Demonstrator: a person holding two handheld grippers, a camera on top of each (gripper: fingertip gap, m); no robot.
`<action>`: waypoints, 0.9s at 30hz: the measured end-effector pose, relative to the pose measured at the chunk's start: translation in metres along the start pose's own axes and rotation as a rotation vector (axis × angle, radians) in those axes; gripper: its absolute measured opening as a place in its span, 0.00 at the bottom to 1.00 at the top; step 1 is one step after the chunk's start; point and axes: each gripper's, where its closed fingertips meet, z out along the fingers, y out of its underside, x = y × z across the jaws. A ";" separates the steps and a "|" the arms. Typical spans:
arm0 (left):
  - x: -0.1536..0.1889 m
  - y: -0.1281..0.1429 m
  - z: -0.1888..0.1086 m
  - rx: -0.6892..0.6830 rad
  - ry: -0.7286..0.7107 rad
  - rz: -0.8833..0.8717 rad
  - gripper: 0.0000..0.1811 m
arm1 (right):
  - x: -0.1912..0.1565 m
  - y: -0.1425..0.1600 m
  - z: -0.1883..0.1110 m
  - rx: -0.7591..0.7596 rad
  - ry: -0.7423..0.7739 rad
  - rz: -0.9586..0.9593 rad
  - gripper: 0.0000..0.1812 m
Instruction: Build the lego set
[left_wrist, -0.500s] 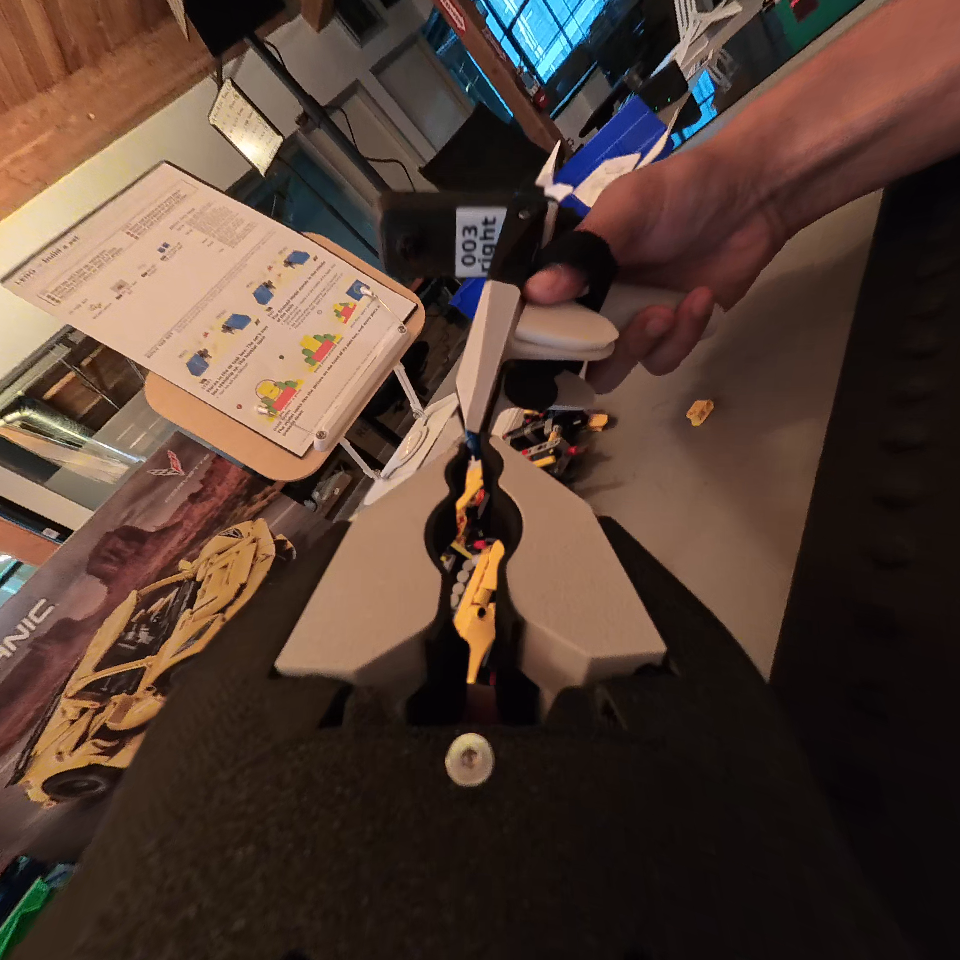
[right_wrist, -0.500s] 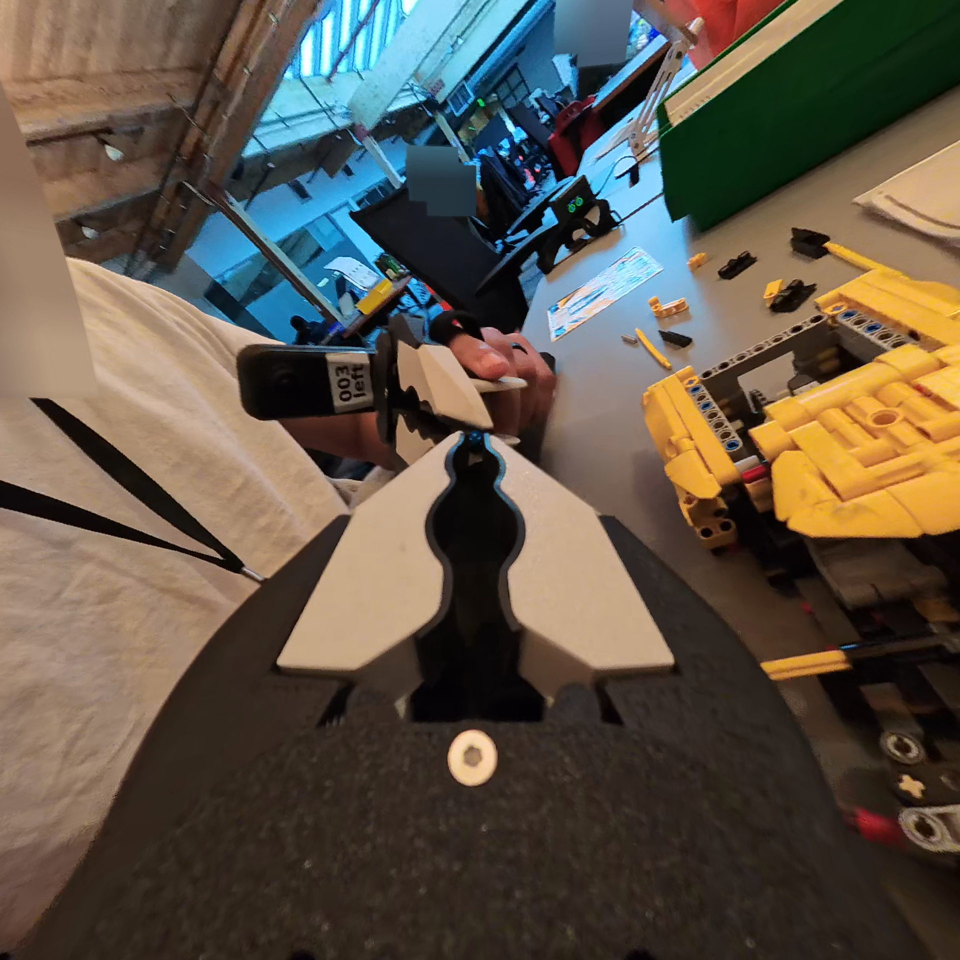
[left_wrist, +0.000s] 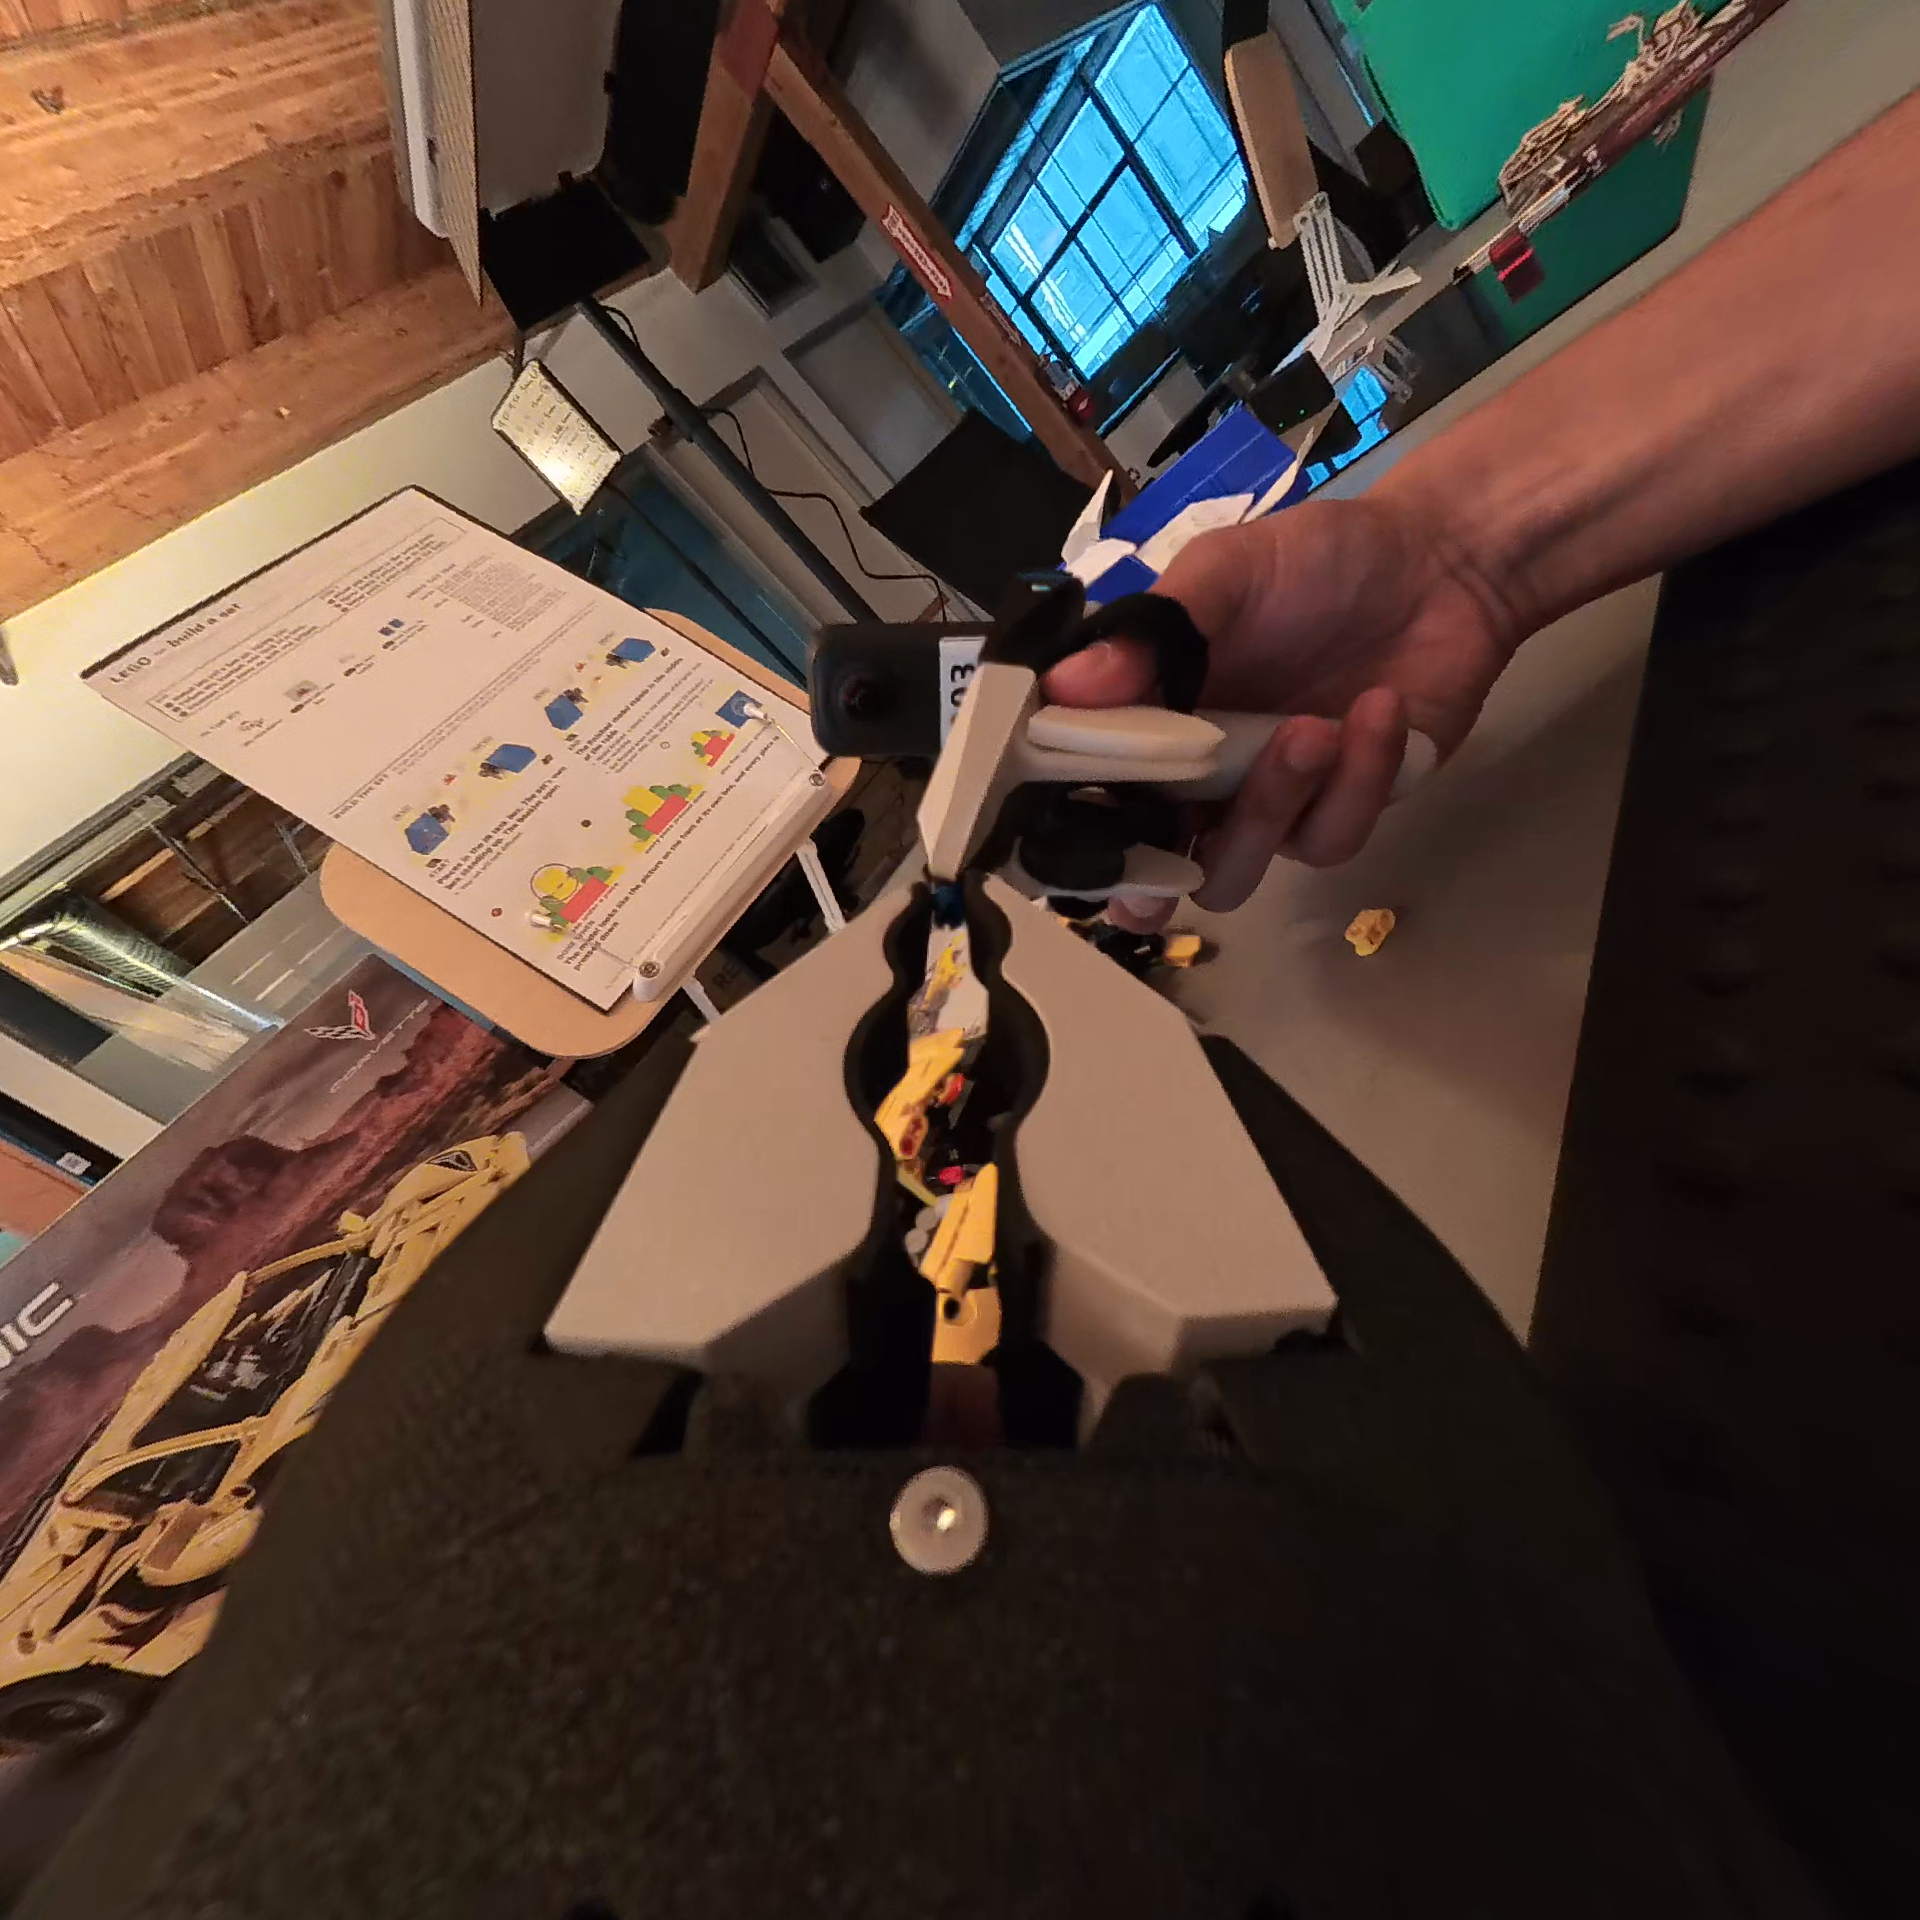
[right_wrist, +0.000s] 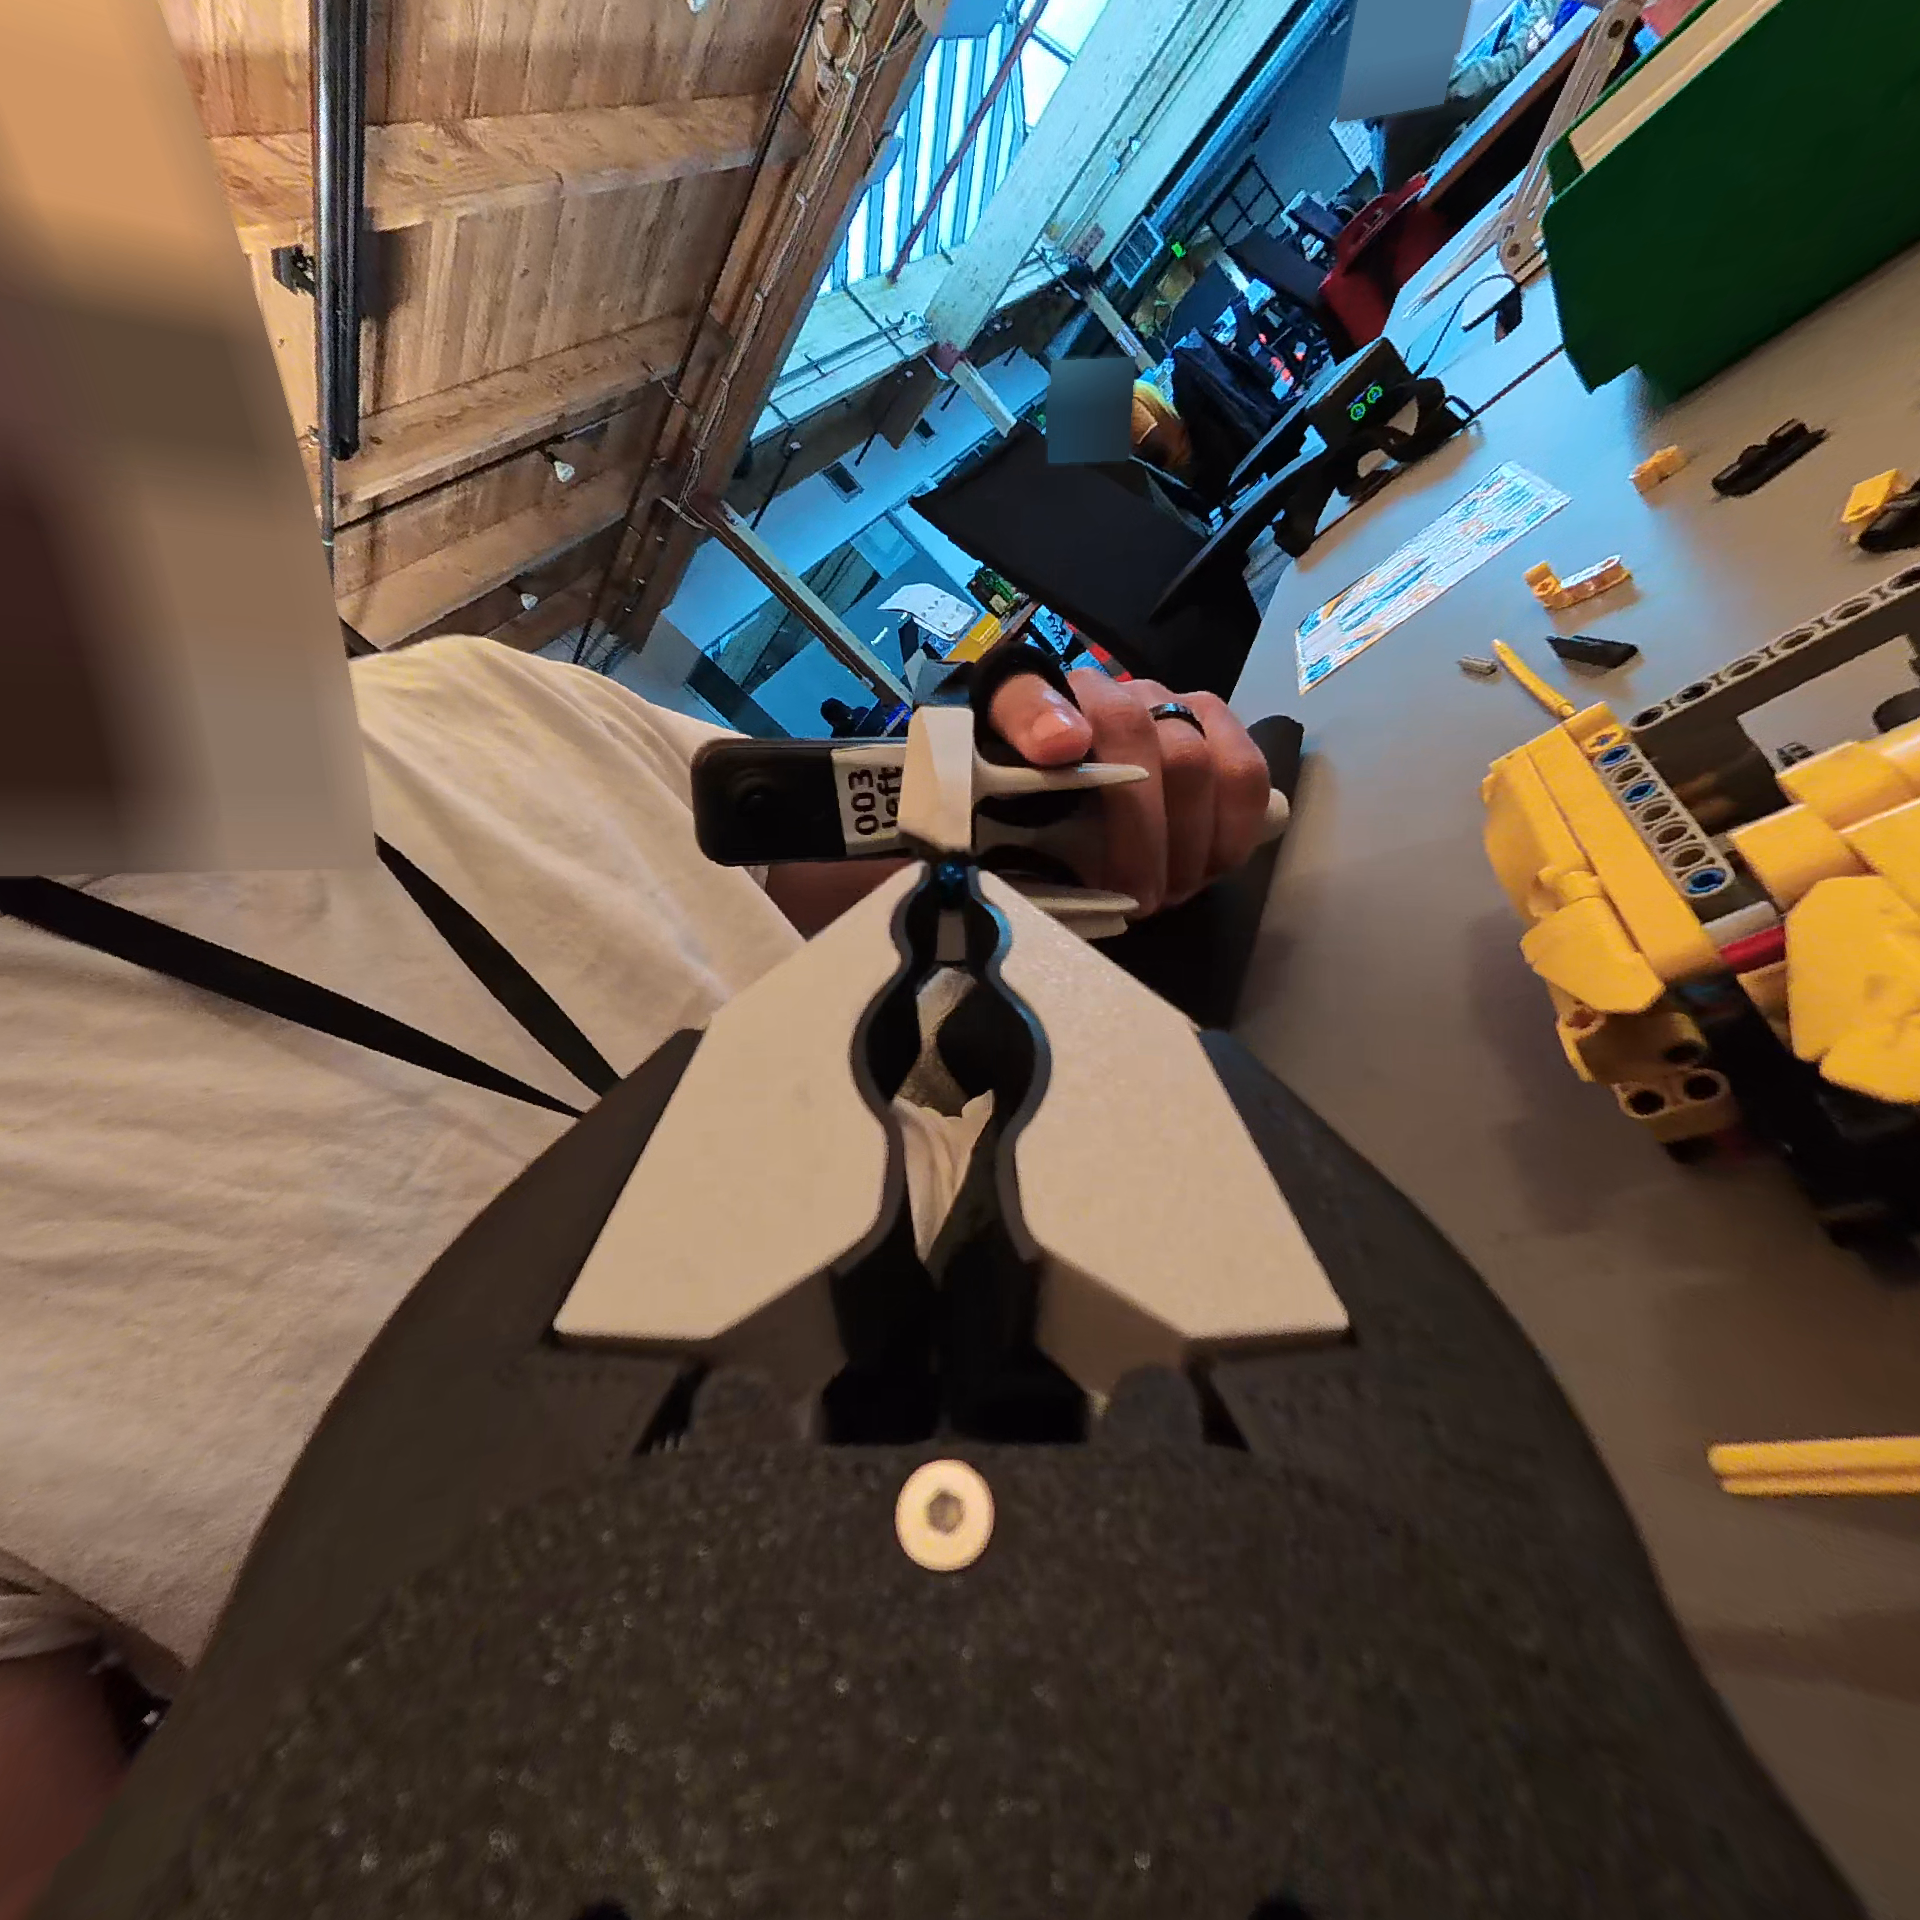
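Here two grippers meet tip to tip — left gripper (left_wrist: 948, 902) and right gripper (right_wrist: 948, 878), jaws pinching one small blue pin (left_wrist: 943, 902).

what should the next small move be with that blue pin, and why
Probably ease the left tool open: both tools' tips seem pinched on the small blue pin, and the yellow car model lies beside the right tool.
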 end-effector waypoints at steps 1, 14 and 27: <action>0.001 0.001 0.001 -0.004 0.005 0.000 0.04 | 0.001 0.001 0.001 -0.002 0.002 0.001 0.02; 0.000 -0.002 0.000 0.007 0.028 -0.054 0.03 | -0.001 0.000 0.001 0.002 -0.006 -0.007 0.01; 0.001 -0.002 -0.001 -0.003 0.017 -0.017 0.03 | -0.001 0.000 0.001 0.004 0.003 -0.018 0.01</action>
